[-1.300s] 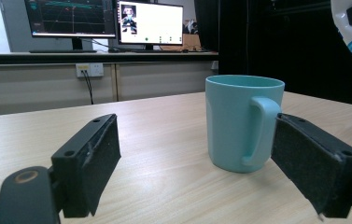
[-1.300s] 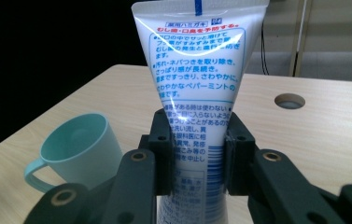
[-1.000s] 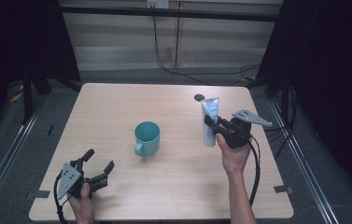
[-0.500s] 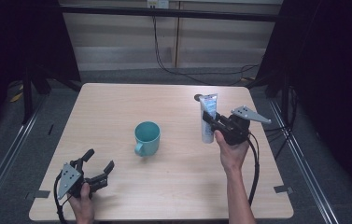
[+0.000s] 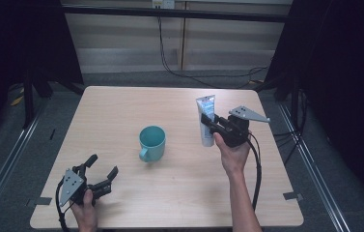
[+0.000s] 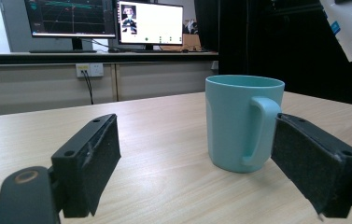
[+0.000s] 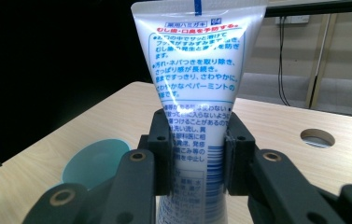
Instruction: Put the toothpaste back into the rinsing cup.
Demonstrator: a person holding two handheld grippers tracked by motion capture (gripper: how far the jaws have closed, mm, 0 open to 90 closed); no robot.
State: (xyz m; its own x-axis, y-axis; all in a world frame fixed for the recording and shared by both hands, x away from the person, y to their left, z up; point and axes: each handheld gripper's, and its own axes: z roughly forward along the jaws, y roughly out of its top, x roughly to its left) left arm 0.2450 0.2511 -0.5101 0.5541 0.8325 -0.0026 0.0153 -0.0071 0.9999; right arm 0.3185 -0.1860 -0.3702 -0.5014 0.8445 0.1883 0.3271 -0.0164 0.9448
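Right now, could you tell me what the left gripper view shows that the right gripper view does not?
Left gripper view alone: the mug's handle, two monitors behind the table, and the open left gripper. Right gripper view alone: printed text on the tube, the right gripper shut on it, and a round hole in the tabletop. Both share the teal mug, tube and wooden table.

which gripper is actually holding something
The right gripper: its jaws are shut on the white tube. The left gripper is open, holding nothing.
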